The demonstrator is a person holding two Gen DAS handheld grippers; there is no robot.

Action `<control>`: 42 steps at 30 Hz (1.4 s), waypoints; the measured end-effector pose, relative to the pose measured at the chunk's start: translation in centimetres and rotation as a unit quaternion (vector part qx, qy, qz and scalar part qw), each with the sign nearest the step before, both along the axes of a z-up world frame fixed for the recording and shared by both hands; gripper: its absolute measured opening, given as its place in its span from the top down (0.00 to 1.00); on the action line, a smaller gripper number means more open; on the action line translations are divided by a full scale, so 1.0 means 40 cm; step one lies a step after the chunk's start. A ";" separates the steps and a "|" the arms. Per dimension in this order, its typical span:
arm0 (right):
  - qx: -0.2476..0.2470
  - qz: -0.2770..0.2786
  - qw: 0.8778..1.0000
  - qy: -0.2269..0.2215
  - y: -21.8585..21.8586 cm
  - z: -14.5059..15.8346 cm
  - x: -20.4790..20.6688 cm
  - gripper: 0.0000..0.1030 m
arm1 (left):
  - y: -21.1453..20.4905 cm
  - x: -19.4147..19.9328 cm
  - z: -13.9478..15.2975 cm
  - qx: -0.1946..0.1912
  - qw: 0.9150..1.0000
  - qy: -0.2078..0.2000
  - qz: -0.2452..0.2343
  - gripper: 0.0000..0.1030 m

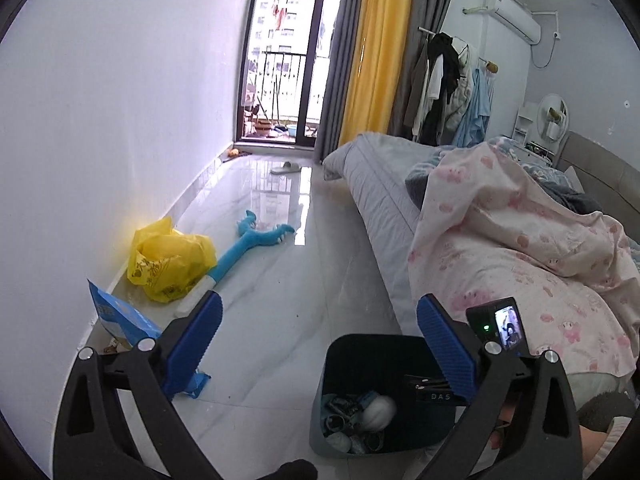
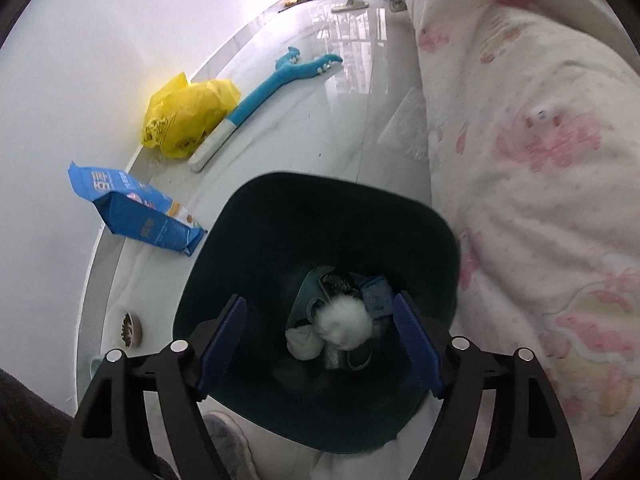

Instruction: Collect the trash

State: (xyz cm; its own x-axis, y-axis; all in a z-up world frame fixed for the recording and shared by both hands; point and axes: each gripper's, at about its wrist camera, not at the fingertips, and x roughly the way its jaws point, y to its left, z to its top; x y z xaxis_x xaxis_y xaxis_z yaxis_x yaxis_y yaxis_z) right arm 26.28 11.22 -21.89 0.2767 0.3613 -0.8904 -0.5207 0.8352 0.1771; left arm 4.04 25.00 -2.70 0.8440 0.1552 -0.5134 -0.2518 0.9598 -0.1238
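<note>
Trash, including a white crumpled wad [image 2: 343,322], lies at the bottom of the dark bin [image 2: 256,216], which stands on the tiled floor [image 1: 272,280] just beside the bed [image 1: 520,248] with its pink-printed quilt. Along the wall lie a yellow plastic bag [image 1: 170,262], a blue plush toy [image 1: 248,240] and a blue packet [image 2: 136,208]. Right gripper [image 2: 322,338] hangs over the bin mouth, fingers released and empty; left gripper [image 1: 320,344] is likewise spread wide, holding nothing.
</note>
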 end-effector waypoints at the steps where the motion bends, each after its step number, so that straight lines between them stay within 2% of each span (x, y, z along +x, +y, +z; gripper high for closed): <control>1: 0.004 -0.002 1.000 -0.003 -0.003 0.007 -0.001 0.24 | -0.006 -0.001 0.003 0.004 1.000 0.000 -0.001 0.03; 8: 0.041 -0.011 0.998 -0.040 -0.046 0.096 -0.020 0.21 | -0.060 -0.004 0.021 0.044 0.999 0.002 -0.011 0.03; 16: 0.057 -0.014 0.991 -0.116 -0.146 0.228 -0.073 0.12 | -0.117 -0.018 0.023 0.061 0.998 0.009 -0.033 0.03; 21: 0.082 -0.030 0.982 -0.168 -0.243 0.325 -0.127 0.04 | -0.170 -0.029 0.042 0.077 0.996 -0.003 -0.044 0.03; 23: 0.084 -0.038 0.978 -0.186 -0.281 0.357 -0.150 0.03 | -0.186 -0.031 0.045 0.080 0.996 -0.006 -0.036 0.03; 28: 0.079 -0.061 0.966 -0.237 -0.398 0.430 -0.216 0.03 | -0.237 -0.050 0.066 0.117 0.993 -0.029 -0.008 0.03; 35: 0.064 -0.115 0.948 -0.288 -0.585 0.480 -0.299 0.03 | -0.278 -0.078 0.070 0.091 0.995 -0.041 -0.014 0.03; 42: 0.072 -0.161 0.934 -0.312 -0.735 0.496 -0.393 0.03 | -0.340 -0.097 0.066 0.072 0.996 -0.034 -0.031 0.03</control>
